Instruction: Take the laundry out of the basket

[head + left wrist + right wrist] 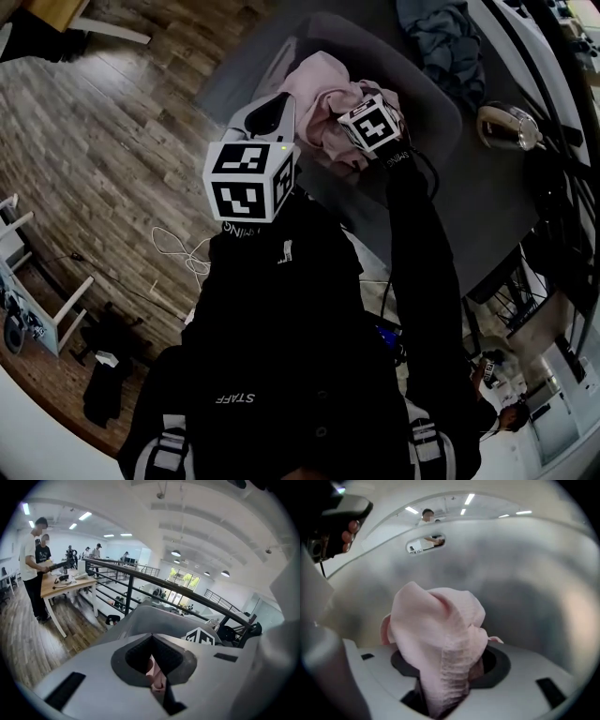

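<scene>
above wood floor (112, 150), left gripper (157, 679) and right gripper (445, 691) clamp pink laundry (436, 625) in grey basket (520, 588).

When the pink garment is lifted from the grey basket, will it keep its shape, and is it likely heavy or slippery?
The pink garment will probably flop and hang: it bunches in soft folds over the right claw. It looks light, being thin knit cloth. Its ribbed weave should hardly slip, though loose ends may drag on the basket.
</scene>
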